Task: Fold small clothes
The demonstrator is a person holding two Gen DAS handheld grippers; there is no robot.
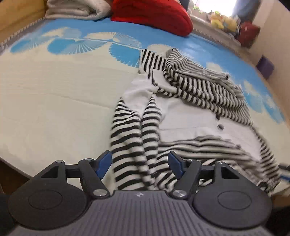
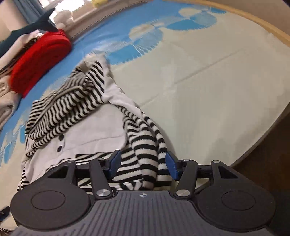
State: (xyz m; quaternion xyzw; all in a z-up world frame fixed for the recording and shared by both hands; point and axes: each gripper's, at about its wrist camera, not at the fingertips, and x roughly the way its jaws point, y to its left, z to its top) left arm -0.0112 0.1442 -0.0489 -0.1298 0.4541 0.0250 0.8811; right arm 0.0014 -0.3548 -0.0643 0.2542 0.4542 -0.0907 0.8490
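Left wrist view: striped garment (image 1: 181,109) crumpled on the bed mat (image 1: 54,99), from centre toward 3 o'clock.
Left gripper (image 1: 139,161) and right gripper (image 2: 143,163) both have jaws spread wide, straddling striped sleeves ungrasped; red cushion (image 1: 154,16) at 12 o'clock.

Both the left gripper (image 1: 138,162) and right gripper (image 2: 143,163) are showing blue fingertips (image 1: 105,161) on black linkage arms, silver screws glinting at the pivots behind them. Round black discs are flanking a ribbed grey housing, bearing what is probably a small crosshair mark.
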